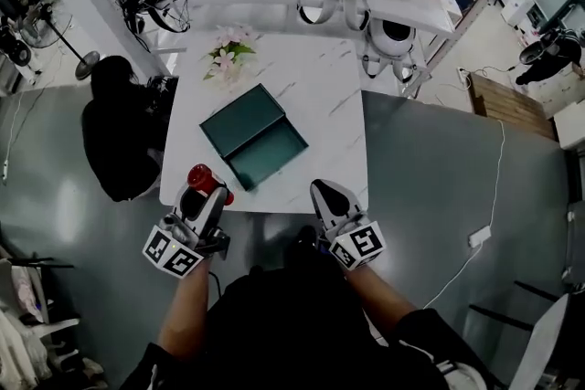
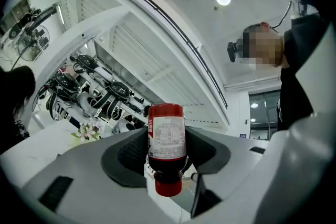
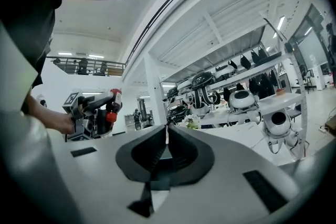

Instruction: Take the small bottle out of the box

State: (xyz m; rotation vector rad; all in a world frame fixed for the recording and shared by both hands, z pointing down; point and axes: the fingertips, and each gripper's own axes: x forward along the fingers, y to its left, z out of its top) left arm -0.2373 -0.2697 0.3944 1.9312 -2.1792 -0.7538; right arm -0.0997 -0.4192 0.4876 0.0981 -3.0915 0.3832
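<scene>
While we looked steeply down on the white marble-patterned table [image 1: 320, 96], a person in black clothing [image 1: 114, 137] was huddled beside its left edge. Next came our left gripper [image 1: 212, 190], held over the table's near left corner with its jaws closed firmly on the small dark bottle with a red cap and white label [image 2: 167, 136]. The bottle was clear of the dark green rectangular box [image 1: 265, 152] and hung just beside that box's near corner. In the left gripper view its long axis ran lengthwise between the two jaws, the red cap turned back toward the gripper's body and the flat base pointing outward past the fingertips. From the right gripper view the same bottle [image 3: 113, 103] stood close to upright but inverted, cap low and base high.

The box lay open near the middle of the table, its lid folded back flat on the far side. Beyond it, near the far edge, lay a small bunch of pink and white flowers [image 1: 228, 55]. To the right, our right gripper [image 1: 322, 189] hovered at the table's near edge, well apart from the box, its jaws pressed together with nothing between them. White rounded robot heads [image 1: 393, 36] sat on the shelving behind the table.
</scene>
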